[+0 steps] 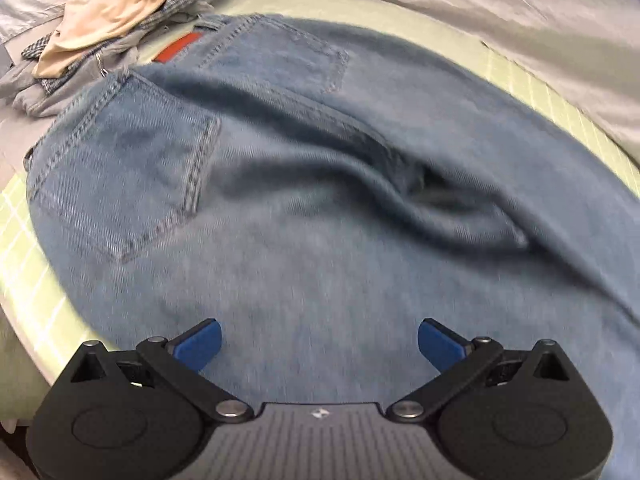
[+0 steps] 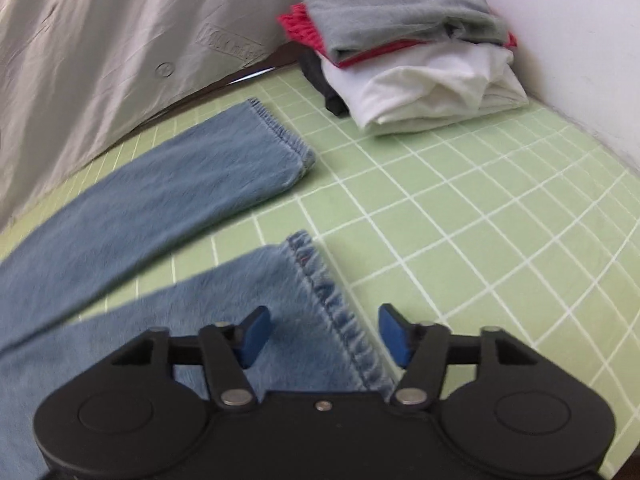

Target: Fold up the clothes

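Observation:
Blue jeans (image 1: 320,184) lie back side up on a green gridded mat (image 1: 24,232), two back pockets showing and a crease down the middle. My left gripper (image 1: 319,344) is open and empty above the seat of the jeans. In the right wrist view the two legs (image 2: 168,192) lie spread apart on the mat (image 2: 480,216). My right gripper (image 2: 324,334) is open, its jaws on either side of the near leg's hem (image 2: 340,320), holding nothing.
A heap of unfolded clothes (image 1: 104,20), beige and checked, lies at the far left. A stack of folded clothes (image 2: 408,52), grey, red and white, sits at the mat's far right by a white wall. Grey bedding (image 2: 120,52) borders the mat.

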Action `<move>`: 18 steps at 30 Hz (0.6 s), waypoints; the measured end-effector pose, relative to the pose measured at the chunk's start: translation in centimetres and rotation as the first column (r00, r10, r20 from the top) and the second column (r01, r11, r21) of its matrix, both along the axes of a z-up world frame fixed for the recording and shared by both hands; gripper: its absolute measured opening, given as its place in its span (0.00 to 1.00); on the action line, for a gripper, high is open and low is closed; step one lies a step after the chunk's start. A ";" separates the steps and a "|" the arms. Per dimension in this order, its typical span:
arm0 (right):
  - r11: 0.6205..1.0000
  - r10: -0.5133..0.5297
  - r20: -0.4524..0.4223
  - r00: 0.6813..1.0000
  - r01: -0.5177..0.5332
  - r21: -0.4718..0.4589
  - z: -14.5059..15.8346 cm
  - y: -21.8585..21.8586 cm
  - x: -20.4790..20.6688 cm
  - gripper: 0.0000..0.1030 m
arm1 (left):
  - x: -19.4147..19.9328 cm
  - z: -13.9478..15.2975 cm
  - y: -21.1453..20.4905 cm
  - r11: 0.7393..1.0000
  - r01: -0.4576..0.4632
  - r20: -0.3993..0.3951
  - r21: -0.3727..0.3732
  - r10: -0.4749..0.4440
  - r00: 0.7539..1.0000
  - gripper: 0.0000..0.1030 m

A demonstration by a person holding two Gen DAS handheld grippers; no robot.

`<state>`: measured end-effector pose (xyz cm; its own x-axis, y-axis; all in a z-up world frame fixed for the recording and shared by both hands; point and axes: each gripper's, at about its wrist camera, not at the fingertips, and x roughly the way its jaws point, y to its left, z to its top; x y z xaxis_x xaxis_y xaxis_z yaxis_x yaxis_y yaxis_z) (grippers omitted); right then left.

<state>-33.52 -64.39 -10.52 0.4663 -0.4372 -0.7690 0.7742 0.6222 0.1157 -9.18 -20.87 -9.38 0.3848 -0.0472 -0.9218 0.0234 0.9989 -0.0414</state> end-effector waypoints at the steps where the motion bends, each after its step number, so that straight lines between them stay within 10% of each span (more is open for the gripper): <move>1: 0.999 0.008 -0.039 0.999 -0.009 -0.031 0.1 0.4 0.2 0.20 | -0.6 -0.3 0.0 1.000 0.011 -0.006 0.006 -0.011 1.000 1.00; 5: 0.997 0.023 -0.056 0.998 -0.028 -0.078 1.0 0.7 -0.7 0.08 | -2.3 -1.5 -0.8 0.996 0.075 -0.049 0.055 -0.072 0.996 1.00; 18: 0.995 -0.044 -0.098 0.994 0.035 -0.089 0.3 -0.2 -2.8 0.15 | -4.7 -1.7 -1.7 0.983 0.169 -0.008 0.074 -0.169 0.986 1.00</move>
